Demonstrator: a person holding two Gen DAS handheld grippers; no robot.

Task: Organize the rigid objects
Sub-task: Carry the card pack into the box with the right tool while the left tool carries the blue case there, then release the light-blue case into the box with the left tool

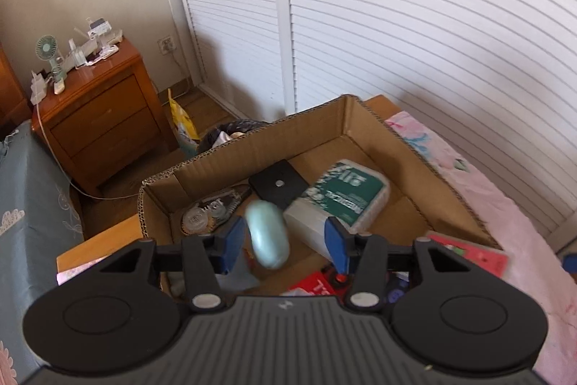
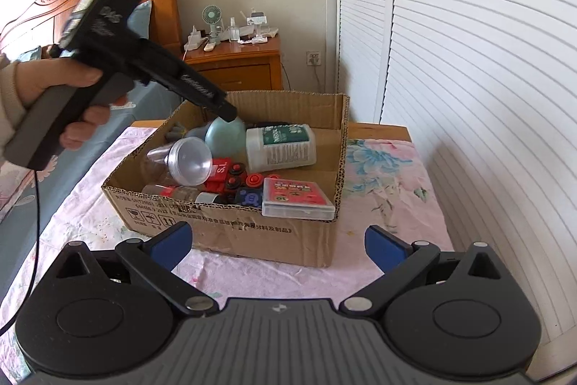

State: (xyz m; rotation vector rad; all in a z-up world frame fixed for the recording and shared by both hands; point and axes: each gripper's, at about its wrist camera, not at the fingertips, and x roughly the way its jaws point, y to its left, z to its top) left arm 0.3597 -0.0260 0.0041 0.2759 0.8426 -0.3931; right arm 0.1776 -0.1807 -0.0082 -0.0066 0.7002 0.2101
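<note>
A cardboard box [image 2: 230, 230] stands on the table's pink floral cloth and holds several rigid objects. My left gripper [image 1: 285, 242] hovers over the box with its jaws apart; a pale green oval object [image 1: 267, 233], blurred, sits between the fingers without touching either pad. It shows in the right wrist view [image 2: 225, 136] just under the left gripper's tip [image 2: 229, 112]. In the box lie a white bottle with a green label [image 2: 281, 147], a clear round jar [image 2: 189, 161], red toy blocks [image 2: 230, 179] and a clear case with a red card [image 2: 297, 199]. My right gripper [image 2: 279, 246] is open and empty in front of the box.
A black square plate [image 1: 279, 184] and a flat packet [image 1: 212, 211] lie at the box's far end. A wooden nightstand [image 2: 238, 64] with a small fan stands behind. A bed with blue bedding [image 1: 32, 190] is at left. White louvred doors [image 2: 468, 60] line the right side.
</note>
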